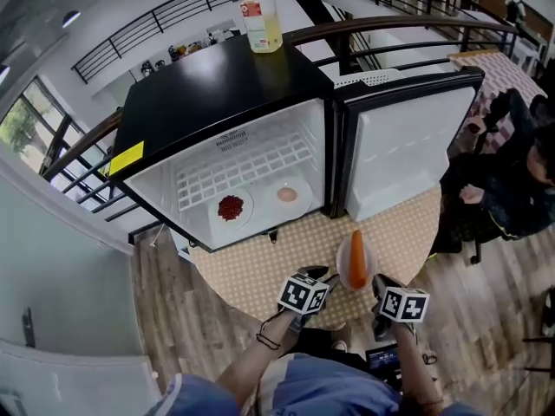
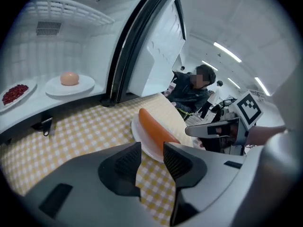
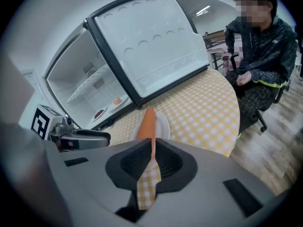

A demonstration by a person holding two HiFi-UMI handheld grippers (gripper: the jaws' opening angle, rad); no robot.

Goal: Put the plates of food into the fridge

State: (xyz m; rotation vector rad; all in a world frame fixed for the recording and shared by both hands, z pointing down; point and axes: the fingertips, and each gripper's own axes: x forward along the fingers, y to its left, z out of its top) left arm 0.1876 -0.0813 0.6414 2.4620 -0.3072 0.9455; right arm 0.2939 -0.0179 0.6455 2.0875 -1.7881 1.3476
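A white plate (image 1: 368,265) with a carrot (image 1: 355,258) lies on the checked table in front of the open fridge (image 1: 217,102). Inside the fridge stand a plate of red food (image 1: 231,207) and a plate with a round pinkish piece (image 1: 287,195). My left gripper (image 1: 328,277) is open just left of the carrot plate; in its own view the plate rim (image 2: 137,132) lies just beyond the left gripper's (image 2: 152,150) tips. My right gripper (image 1: 381,284) is shut at the plate's near right side; nothing shows between the right gripper's (image 3: 152,144) jaws, and the carrot (image 3: 148,123) lies straight ahead.
The fridge door (image 3: 151,41) hangs open to the right. A bottle of yellow liquid (image 1: 260,16) stands on the fridge top. A person (image 3: 260,51) sits on a chair close to the table's right edge. The round table (image 1: 260,271) ends near my grippers.
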